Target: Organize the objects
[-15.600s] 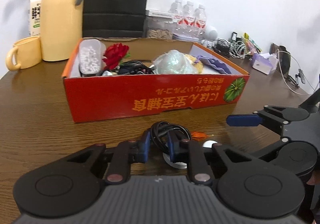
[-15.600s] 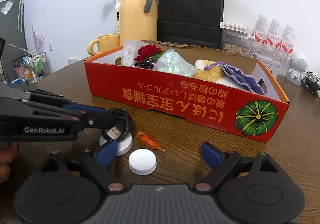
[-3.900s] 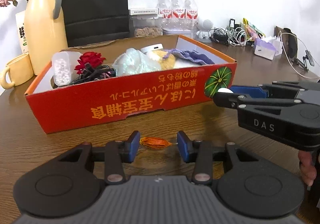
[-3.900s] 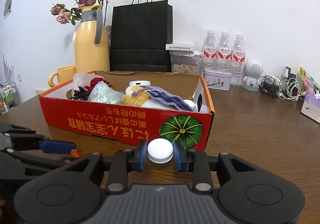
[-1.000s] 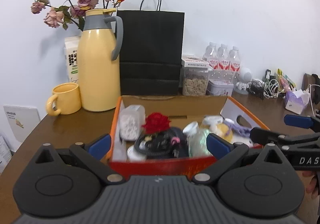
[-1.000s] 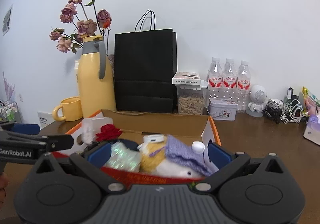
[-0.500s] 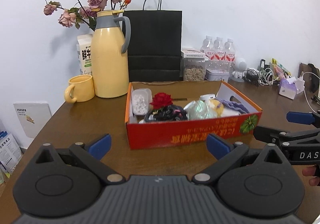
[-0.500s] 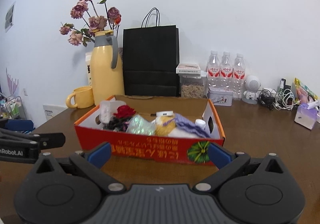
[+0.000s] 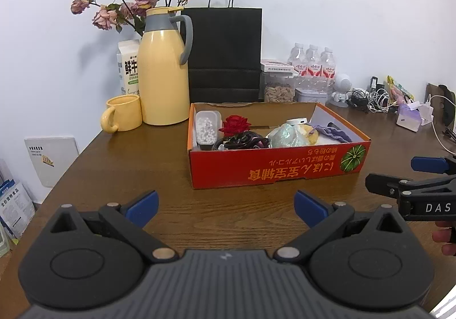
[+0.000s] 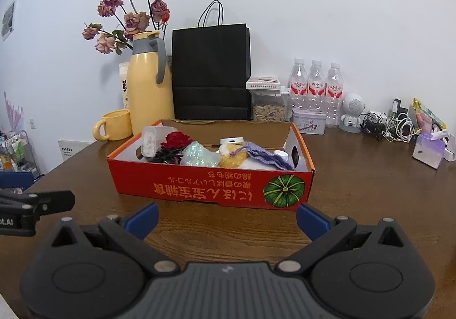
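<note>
Holding a red rose, the red box sits on the table.

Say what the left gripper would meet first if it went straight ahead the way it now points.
Probably the near wall of the red box. The left gripper is open and empty, with only bare table between its fingers and the box, though depth is uncertain.

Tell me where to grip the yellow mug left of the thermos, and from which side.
Probably the yellow mug by its rim and wall, from above. It stands upright with its mouth open, and its handle points away from the thermos, which stands close on the other side, so a sideways pinch there looks cramped. The handle loop, from the open table side, is the alternative.
</note>
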